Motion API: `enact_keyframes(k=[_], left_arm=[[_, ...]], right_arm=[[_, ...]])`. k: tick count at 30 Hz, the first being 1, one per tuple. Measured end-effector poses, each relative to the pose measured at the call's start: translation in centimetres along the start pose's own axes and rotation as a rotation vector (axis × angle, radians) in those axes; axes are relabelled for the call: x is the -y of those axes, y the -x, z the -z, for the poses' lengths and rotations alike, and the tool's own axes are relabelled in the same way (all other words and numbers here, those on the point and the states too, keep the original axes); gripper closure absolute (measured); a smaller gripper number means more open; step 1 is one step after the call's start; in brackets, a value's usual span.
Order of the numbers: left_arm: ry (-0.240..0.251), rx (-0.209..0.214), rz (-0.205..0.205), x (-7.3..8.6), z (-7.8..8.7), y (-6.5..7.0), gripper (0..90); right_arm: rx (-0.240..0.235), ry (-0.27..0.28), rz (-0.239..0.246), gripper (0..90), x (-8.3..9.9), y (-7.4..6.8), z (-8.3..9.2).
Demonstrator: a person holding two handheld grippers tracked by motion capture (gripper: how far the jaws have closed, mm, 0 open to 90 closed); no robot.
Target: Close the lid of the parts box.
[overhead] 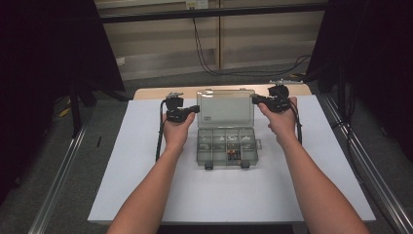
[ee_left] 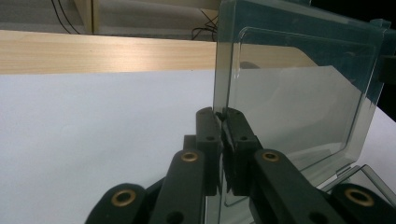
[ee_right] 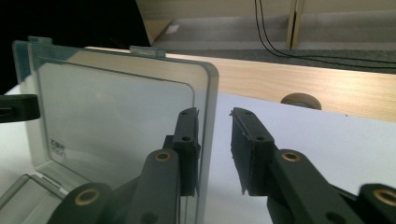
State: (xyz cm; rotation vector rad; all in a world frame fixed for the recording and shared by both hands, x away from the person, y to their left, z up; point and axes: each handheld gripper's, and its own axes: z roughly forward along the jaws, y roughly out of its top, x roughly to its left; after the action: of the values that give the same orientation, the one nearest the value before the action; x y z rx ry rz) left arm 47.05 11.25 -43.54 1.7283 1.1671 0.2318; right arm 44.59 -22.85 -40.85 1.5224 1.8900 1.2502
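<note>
A smoky clear plastic organiser box (overhead: 226, 152) sits mid-table, and several compartments hold small parts. Its lid (overhead: 225, 108) stands upright at the back. My left gripper (overhead: 195, 109) is shut on the lid's left edge. In the left gripper view the two pads (ee_left: 223, 119) pinch the lid (ee_left: 299, 102) edge-on. My right gripper (overhead: 255, 100) is at the lid's right edge. In the right gripper view its jaws (ee_right: 215, 114) straddle the lid (ee_right: 116, 116), with a clear gap between the lid edge and the outer pad (ee_right: 245, 135). It is open.
The box rests on a white board (overhead: 146, 185) laid over a wooden table (overhead: 156, 91). A round knob (ee_right: 301, 100) sits on the wooden strip behind the right gripper. Black cables (overhead: 209, 63) lie on the floor beyond. Dark drapes flank both sides.
</note>
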Motion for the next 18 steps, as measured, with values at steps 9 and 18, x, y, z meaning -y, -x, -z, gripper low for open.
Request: enact_keyframes(k=[9, 18], left_arm=[[-0.003, -0.002, -0.004, 0.09, -0.04, -0.16, 86.1], [-0.011, 0.038, 0.042, 0.1, 0.15, -0.57, 83.3]], right_arm=[[0.01, -0.032, 0.005, 84.0, 0.14, -0.47, -0.8], [0.004, -0.006, 0.006, 86.5, 0.41, -0.92, -0.05]])
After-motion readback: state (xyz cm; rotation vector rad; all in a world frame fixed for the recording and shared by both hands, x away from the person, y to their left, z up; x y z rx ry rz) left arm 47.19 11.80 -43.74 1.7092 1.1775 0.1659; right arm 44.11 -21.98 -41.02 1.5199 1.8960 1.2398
